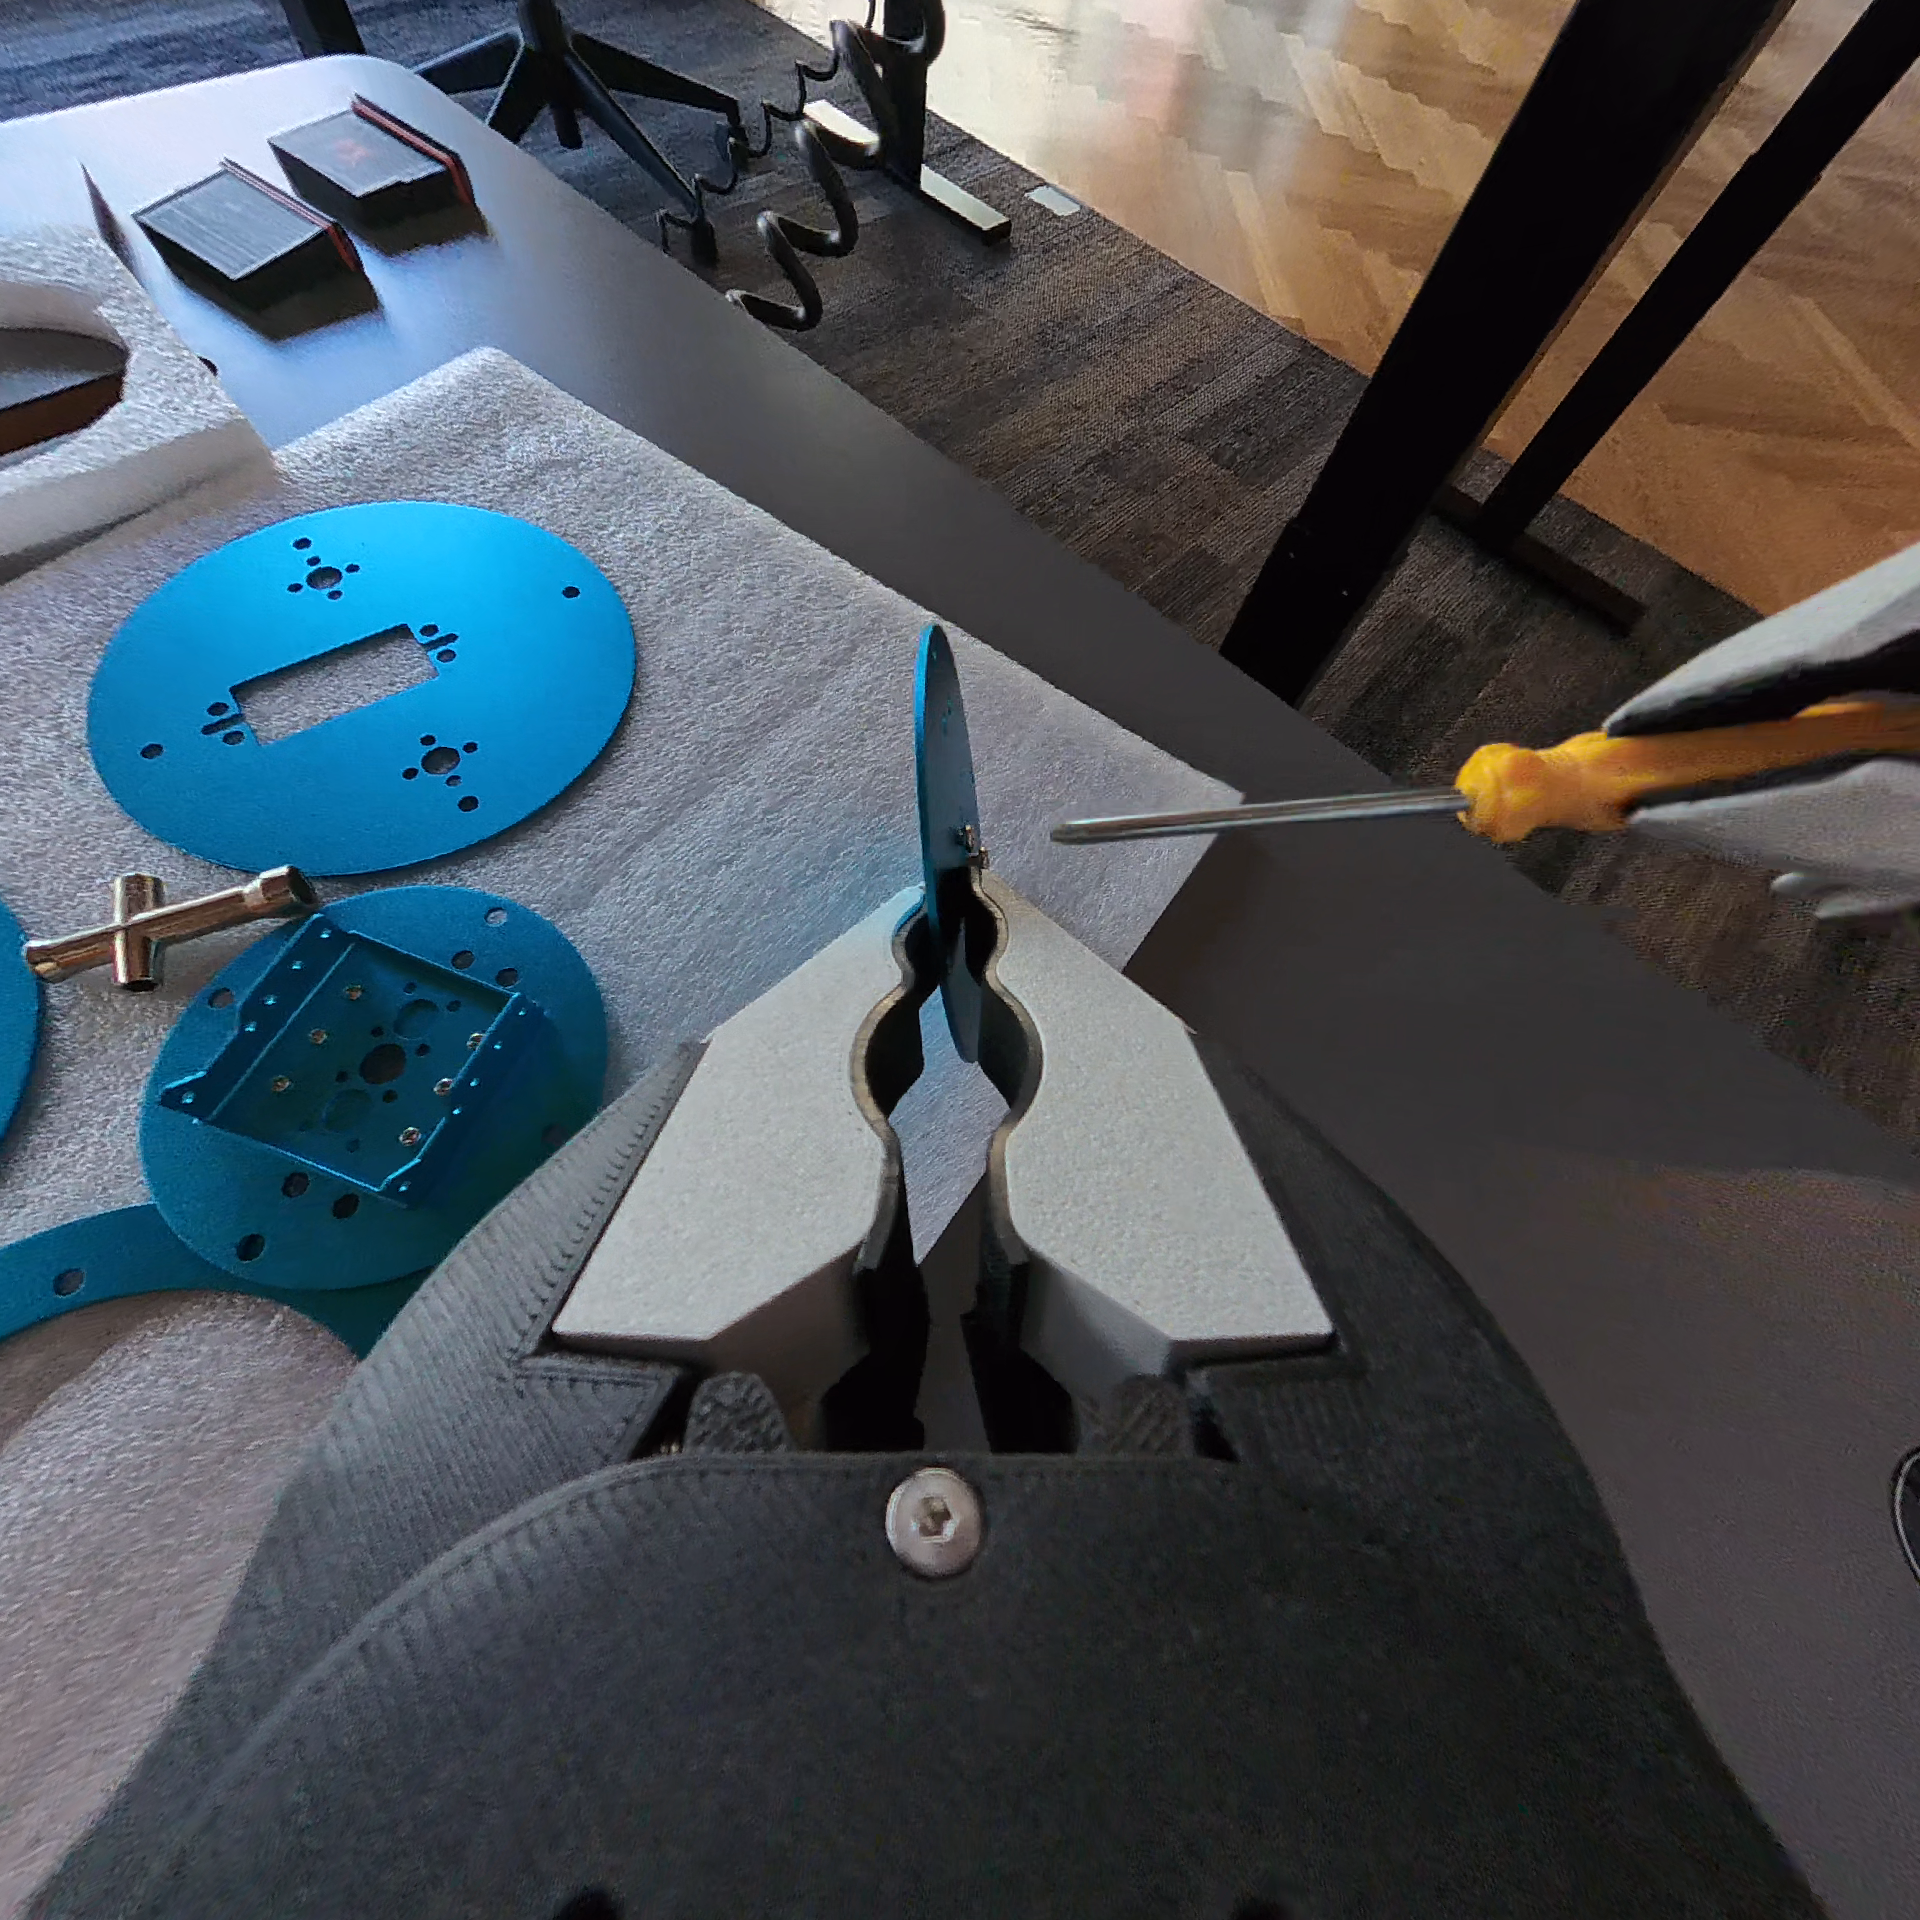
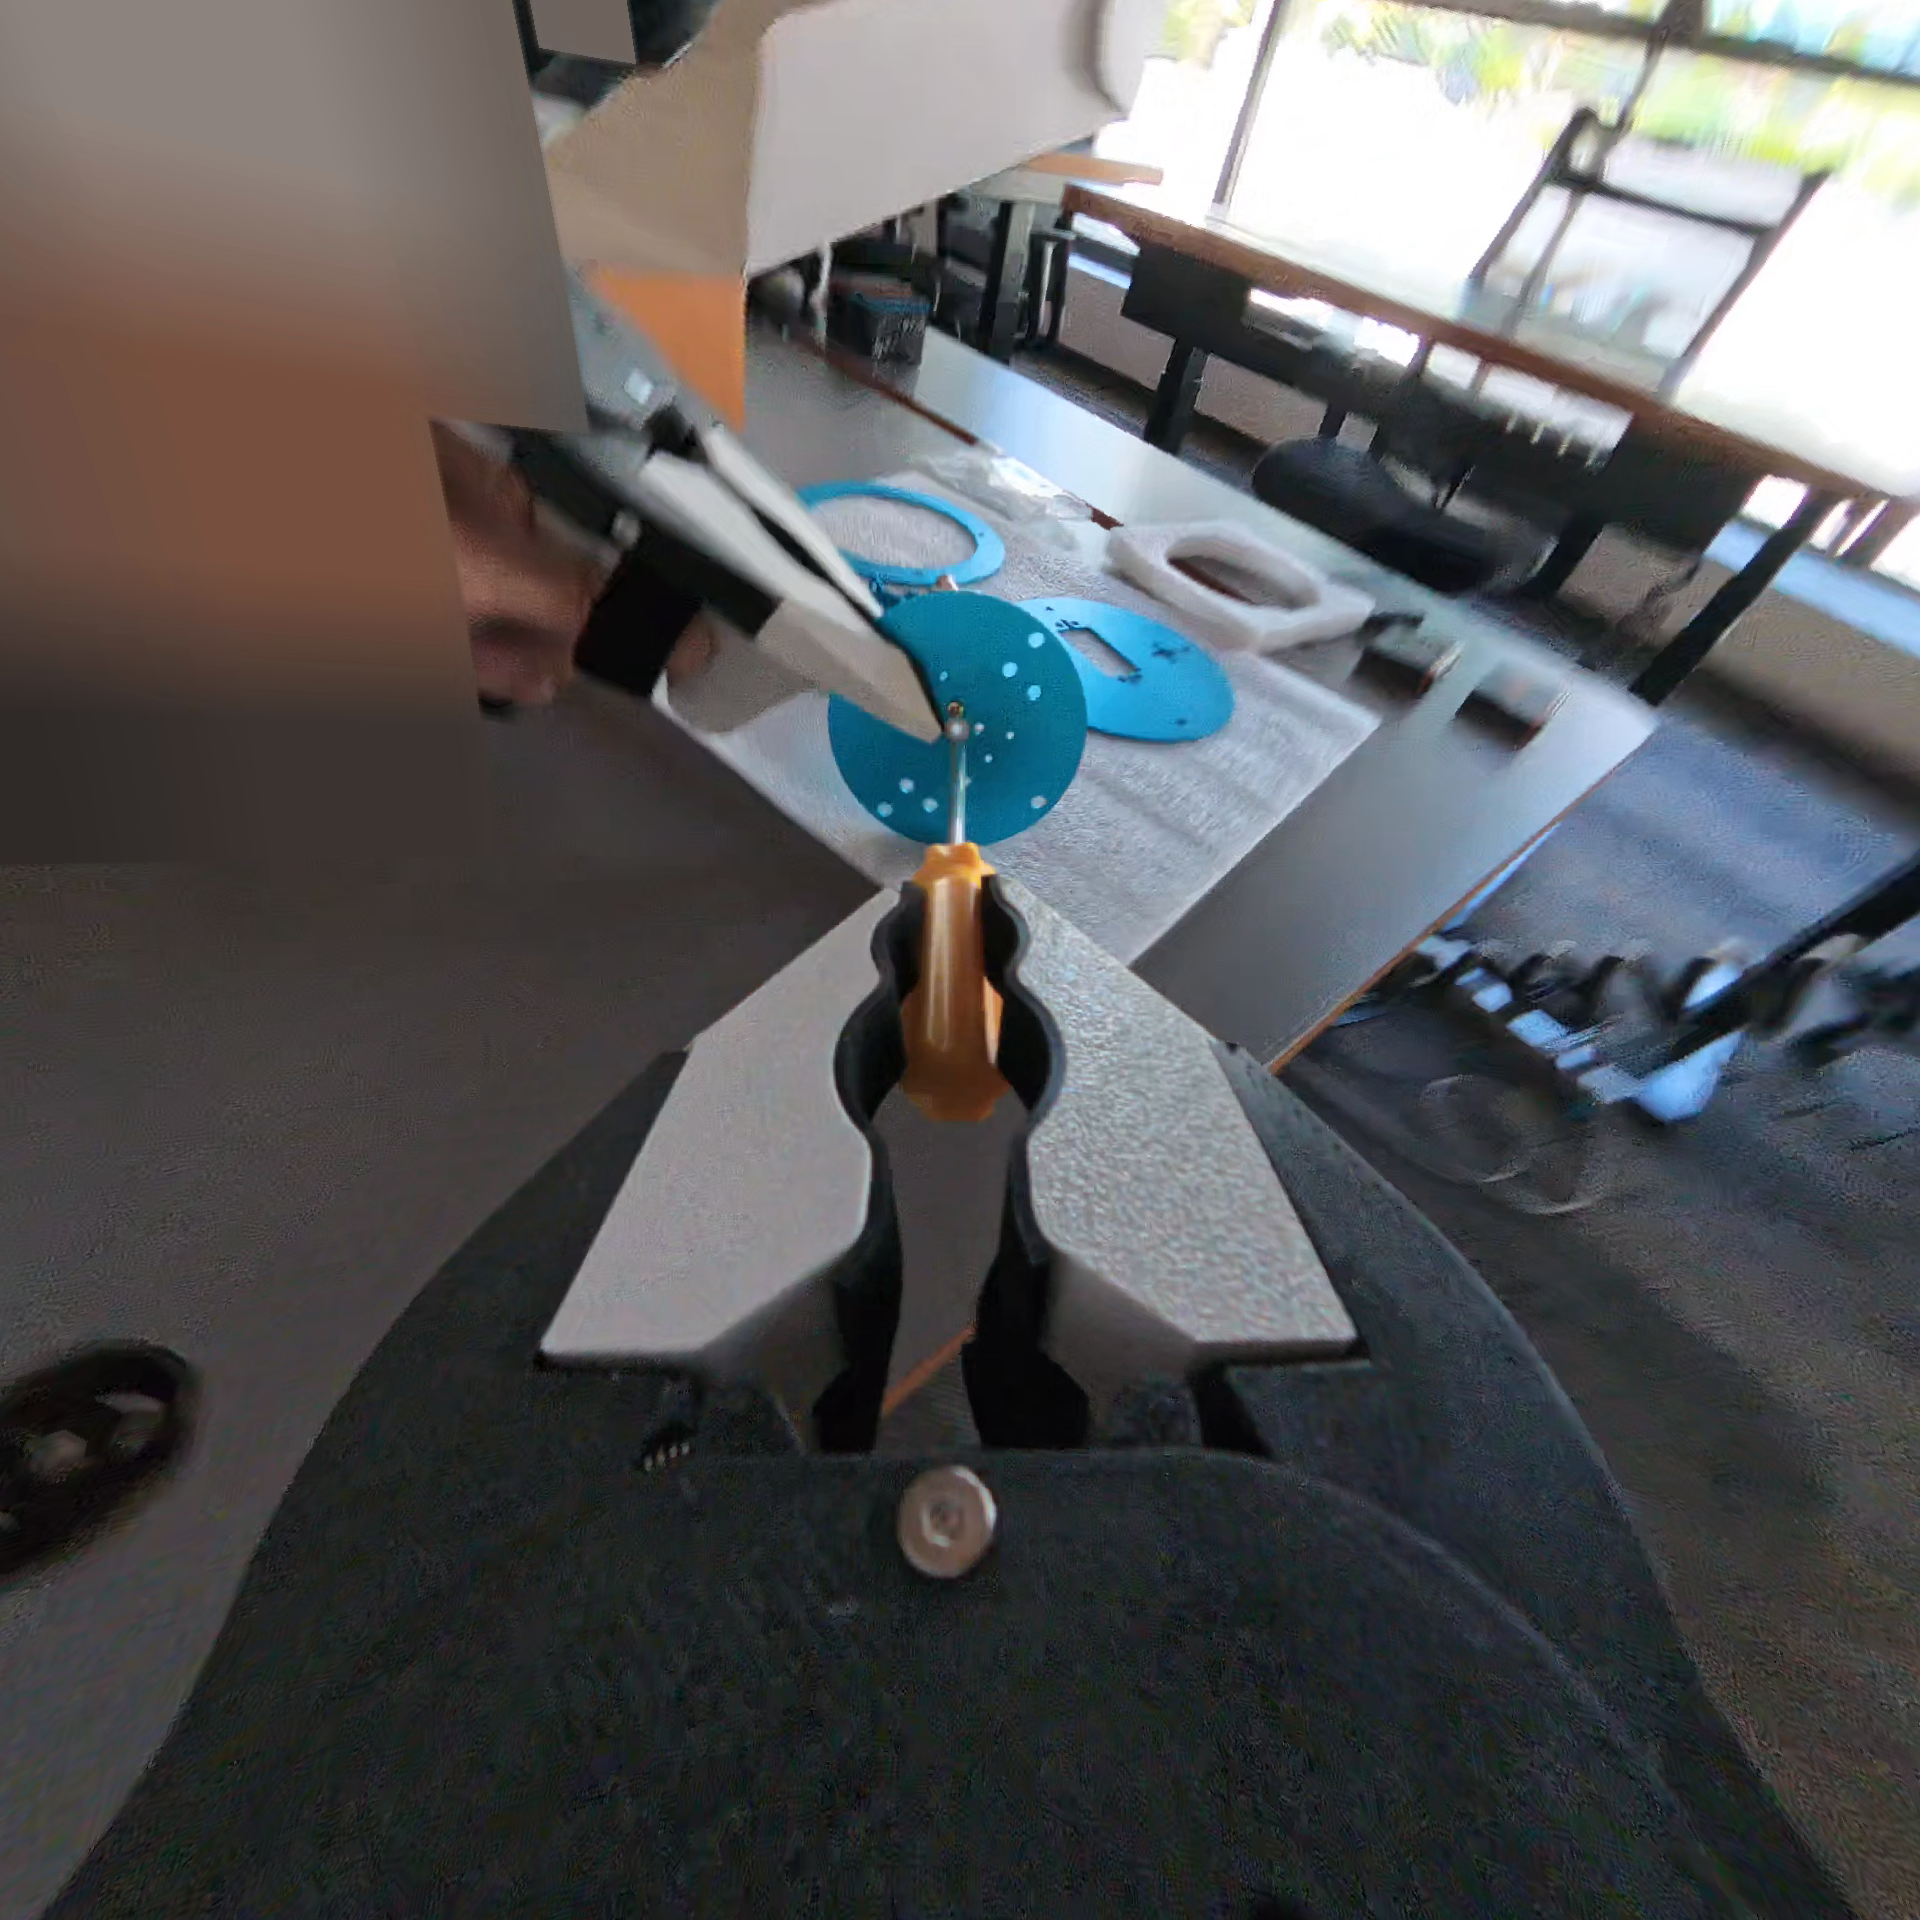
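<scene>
Across the dark table (image 1: 1455,1039) a pale grey foam sheet (image 1: 727,644) is spread, and most of the parts lie on it. Largest of them is a blue round plate with a rectangular cut-out (image 1: 358,686), lying flat. Near it lies a second blue disc (image 1: 260,1195) with a blue square bracket (image 1: 353,1081) resting on top of it, and a blue ring (image 1: 114,1268) partly tucked beneath that disc. A white foam tray (image 2: 1236,582) with an open cut-out sits farther along; what lies in the cut-out cannot be made out. Two black boxes with red edges (image 1: 312,218) stand on bare table beyond the sheet. A metal cross-shaped socket wrench (image 1: 166,925) lies just beside the bracket disc.

The left gripper (image 1: 951,914) is closed narrowly on the rim of a blue perforated disc (image 2: 977,727), holding it upright on edge above the sheet. The right gripper (image 2: 951,935) is clamped around the orange handle of a screwdriver (image 2: 948,997). From the left wrist view its tip stands just apart from a small screw (image 1: 971,844) on the held disc's face; from the right wrist view the tip lines up with that screw.
</scene>
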`<state>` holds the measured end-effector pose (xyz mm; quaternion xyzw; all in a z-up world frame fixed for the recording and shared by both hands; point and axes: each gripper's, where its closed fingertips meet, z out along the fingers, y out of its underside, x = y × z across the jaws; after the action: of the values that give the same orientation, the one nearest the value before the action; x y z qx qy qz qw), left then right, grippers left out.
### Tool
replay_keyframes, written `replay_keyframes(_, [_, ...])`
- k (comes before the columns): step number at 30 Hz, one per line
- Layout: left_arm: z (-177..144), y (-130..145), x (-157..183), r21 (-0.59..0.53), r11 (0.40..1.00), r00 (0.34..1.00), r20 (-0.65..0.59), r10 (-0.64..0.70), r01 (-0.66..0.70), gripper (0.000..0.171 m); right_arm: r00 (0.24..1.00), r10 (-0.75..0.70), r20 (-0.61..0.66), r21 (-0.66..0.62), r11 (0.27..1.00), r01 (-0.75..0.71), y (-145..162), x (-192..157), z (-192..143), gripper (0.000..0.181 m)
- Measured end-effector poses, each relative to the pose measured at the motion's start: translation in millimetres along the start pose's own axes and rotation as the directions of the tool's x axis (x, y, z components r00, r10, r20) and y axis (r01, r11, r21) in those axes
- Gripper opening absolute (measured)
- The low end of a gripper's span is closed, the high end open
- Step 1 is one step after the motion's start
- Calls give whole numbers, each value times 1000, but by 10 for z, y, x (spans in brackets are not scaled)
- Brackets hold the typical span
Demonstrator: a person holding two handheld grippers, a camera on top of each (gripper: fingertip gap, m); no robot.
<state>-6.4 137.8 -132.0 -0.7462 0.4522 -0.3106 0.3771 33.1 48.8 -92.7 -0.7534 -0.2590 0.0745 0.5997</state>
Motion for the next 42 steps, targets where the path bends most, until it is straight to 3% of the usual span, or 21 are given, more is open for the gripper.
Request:
replay_keyframes(2, [-3,4,-5,1,1000,1000,-14,-19,19,2,947,-321,-9,-62,945,320,23,-92,33,10])
replay_keyframes(5, [-5,7,-14,2,999,999,-30,-40,40,2,864,-503,-31,-102,861,498,14,-121,82,10])
replay_keyframes(26, [-9,7,-18,4,999,998,-42,-45,45,2,827,-562,-14,-103,824,558,14,-115,154,10])
replay_keyframes(31, [-9,7,-17,3,999,999,-40,-37,37,2,777,-629,-1,-114,772,625,10,-126,156,10])
replay_keyframes(35, [-13,8,-12,1,1000,999,-48,-26,26,2,644,-764,34,-113,638,762,3,-130,154,10])
replay_keyframes(39, [-13,7,-4,-2,1000,999,-44,-2,1,2,442,-893,85,-93,435,896,-7,-136,148,10])
replay_keyframes(42, [-13,6,3,-3,1000,999,-44,5,-5,2,248,-962,116,-64,242,968,-6,-130,140,10])
